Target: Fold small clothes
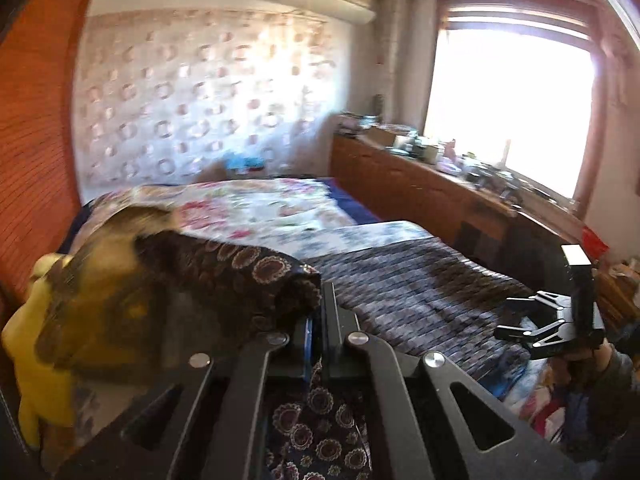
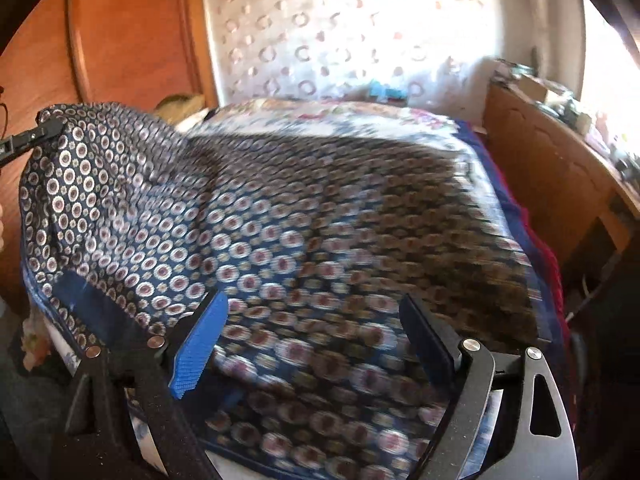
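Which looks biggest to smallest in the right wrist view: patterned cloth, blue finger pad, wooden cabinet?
1. Patterned cloth: fills most of the frame.
2. Wooden cabinet: looks mid-sized, but it stands far off, so it is likely larger than it appears.
3. Blue finger pad: smallest, though closest to the camera.

Left gripper (image 1: 318, 320): matte black, flat linkage arms with long cut-out slots. Round silver screw heads (image 1: 358, 338) at each pivot. A strip of blue padding shows along the inner face of one finger (image 1: 308, 344).

Right gripper (image 2: 316, 340): same black linkage build, silver pivot screws (image 2: 471, 345), a triangular cut-out in the outer arm. Its left finger pad (image 2: 202, 346) is bright blue with a fine ribbed texture; the opposite pad (image 2: 426, 340) reads dark.

Seen from the left wrist camera, the right gripper carries a black upright block with a pale top face (image 1: 576, 256). The hand behind it is blurred; a grey sleeve (image 1: 618, 368) is worn.
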A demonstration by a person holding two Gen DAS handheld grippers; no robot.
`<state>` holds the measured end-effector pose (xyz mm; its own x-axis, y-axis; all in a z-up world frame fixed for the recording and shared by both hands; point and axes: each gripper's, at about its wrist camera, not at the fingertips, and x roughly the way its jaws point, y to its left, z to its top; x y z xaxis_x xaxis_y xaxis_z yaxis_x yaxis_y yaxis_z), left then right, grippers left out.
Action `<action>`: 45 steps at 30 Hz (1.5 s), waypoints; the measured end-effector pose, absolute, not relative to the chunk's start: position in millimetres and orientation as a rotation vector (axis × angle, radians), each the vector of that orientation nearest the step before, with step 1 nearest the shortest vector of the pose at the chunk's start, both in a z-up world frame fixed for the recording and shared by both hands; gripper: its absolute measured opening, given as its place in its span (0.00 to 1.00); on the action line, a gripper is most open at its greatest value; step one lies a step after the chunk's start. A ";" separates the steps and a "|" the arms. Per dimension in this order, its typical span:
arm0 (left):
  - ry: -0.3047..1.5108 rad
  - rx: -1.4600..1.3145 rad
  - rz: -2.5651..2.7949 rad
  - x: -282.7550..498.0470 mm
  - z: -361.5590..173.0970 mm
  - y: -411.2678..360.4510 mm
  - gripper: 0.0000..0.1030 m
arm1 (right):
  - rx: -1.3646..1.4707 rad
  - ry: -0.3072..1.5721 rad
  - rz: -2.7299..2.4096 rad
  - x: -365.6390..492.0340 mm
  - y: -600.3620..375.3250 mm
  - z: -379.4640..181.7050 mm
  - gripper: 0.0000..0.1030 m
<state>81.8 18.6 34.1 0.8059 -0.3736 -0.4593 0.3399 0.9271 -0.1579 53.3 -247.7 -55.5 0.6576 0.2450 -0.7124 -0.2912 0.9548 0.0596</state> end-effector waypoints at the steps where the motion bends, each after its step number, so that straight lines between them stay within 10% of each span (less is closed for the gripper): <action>1: 0.501 -0.061 -0.404 84.2 38.9 9.1 0.00 | -0.048 0.790 0.293 51.0 -255.0 -53.7 0.86; 21: 0.561 0.048 -0.671 127.9 84.3 -148.8 0.04 | 0.054 0.703 0.213 20.9 -330.0 -26.5 0.74; 29: 0.645 0.091 -0.660 120.9 51.4 -147.9 0.28 | 0.085 0.705 0.187 18.4 -345.3 -24.6 0.74; 45: 0.685 0.062 -0.493 93.1 11.0 -78.1 0.30 | 0.010 0.705 0.240 44.0 -311.9 -13.8 0.74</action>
